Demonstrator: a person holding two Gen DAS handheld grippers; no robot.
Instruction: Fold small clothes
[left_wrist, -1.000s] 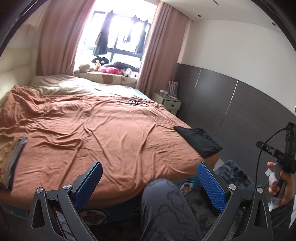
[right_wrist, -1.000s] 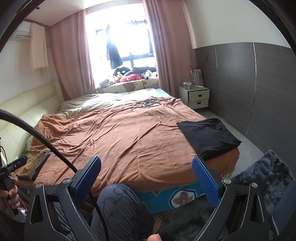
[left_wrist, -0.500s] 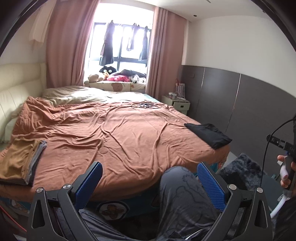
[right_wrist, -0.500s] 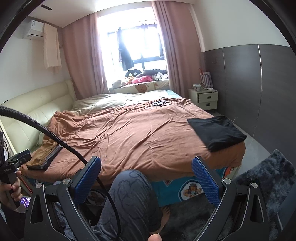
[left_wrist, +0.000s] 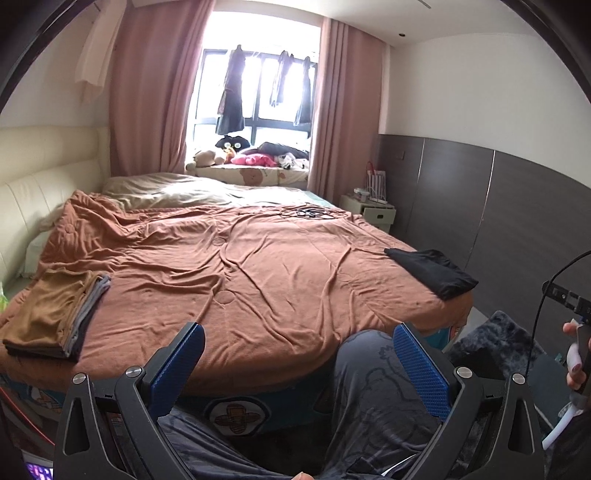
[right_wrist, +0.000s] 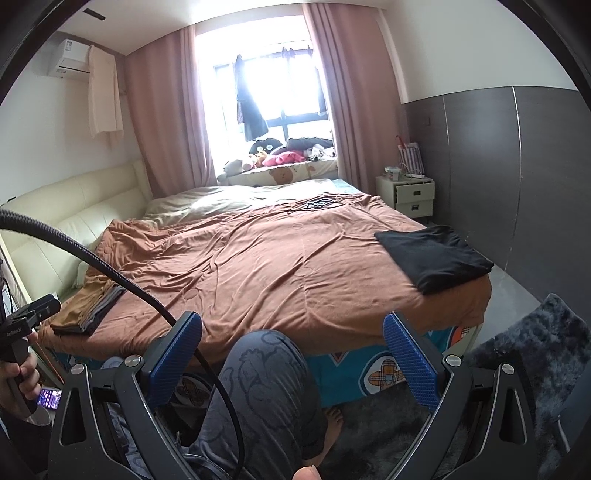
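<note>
Both claws, left gripper (left_wrist: 295, 363) and right gripper (right_wrist: 292, 354), gape empty. Black garment (right_wrist: 434, 256) lies at the bed's (right_wrist: 280, 266) right edge (seemingly already folded); approach low, pinching one corner.

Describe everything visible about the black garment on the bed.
The black garment is a soft, matte cloth folded into a flat, roughly rectangular bundle. It lies on the orange-brown bedspread at the bed's near right corner, one corner close to the edge. Only the bedspread touches it; neither gripper is near. No print or seams can be made out.
</note>
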